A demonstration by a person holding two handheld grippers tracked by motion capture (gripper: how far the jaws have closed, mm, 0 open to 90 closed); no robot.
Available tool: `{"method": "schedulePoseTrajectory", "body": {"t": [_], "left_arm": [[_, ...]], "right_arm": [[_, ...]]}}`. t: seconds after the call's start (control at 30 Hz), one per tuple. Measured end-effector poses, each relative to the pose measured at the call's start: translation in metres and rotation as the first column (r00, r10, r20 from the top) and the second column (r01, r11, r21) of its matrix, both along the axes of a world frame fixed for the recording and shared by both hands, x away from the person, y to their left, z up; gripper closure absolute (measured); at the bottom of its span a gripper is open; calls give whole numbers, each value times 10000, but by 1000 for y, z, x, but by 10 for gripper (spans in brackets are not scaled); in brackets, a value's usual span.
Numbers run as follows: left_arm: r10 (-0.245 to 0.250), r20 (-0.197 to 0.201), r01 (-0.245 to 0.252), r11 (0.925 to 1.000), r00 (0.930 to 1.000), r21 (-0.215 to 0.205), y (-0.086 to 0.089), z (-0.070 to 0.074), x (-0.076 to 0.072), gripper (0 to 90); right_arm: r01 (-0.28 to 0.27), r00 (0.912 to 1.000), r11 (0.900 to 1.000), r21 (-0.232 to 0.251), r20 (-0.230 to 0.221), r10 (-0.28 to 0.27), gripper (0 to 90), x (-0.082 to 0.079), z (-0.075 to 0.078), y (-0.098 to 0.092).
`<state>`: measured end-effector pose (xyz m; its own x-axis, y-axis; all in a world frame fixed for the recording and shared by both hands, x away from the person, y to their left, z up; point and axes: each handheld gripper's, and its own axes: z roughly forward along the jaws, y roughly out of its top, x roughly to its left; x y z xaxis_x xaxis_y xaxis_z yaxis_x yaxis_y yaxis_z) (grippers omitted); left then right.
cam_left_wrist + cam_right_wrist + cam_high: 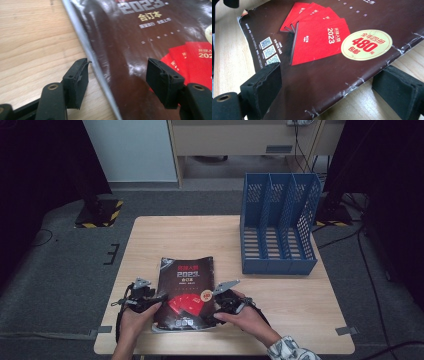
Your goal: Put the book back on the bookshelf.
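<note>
Two grippers are set at a magazine [186,292] lying flat on the table [280,295], near its front edge. Left gripper [117,82]: jaws open, straddling the spine edge, pads clear. Right gripper [329,92]: jaws on either side of the lifted right edge; clamping cannot be told.
</note>
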<state>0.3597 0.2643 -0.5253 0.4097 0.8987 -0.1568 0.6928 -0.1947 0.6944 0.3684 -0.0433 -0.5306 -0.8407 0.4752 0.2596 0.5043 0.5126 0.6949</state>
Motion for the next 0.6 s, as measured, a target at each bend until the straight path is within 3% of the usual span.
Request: {"method": "schedulePoseTrajectory", "body": {"t": [0.03, 0.13, 0.27, 0.5, 0.6], "left_arm": [[0, 0, 0, 10000, 10000, 0, 0, 0, 0, 360], [-353, 211, 340, 9976, 9992, 596, -5, 0, -1, 366], [-432, 187, 422, 9979, 9989, 483, -6, 0, 0, 405], [-1058, 57, 1055, 9935, 9944, 431, -21, 1, -2, 430], [-1243, 90, 1234, 9903, 9922, 645, -27, 2, -3, 424]], "right_arm": [[0, 10000, 10000, 0, 0, 0, 98, 0, 0, 0], [21, 10000, 10000, 35, -44, -21, 115, 2, 0, 0], [-38, 9999, 9999, -100, -118, 36, 127, 3, 2, -1], [85, 9994, 10000, -4, -324, -85, 135, 6, 2, -6], [36, 9989, 10000, 16, -473, -35, 135, 9, 3, -6]]}}
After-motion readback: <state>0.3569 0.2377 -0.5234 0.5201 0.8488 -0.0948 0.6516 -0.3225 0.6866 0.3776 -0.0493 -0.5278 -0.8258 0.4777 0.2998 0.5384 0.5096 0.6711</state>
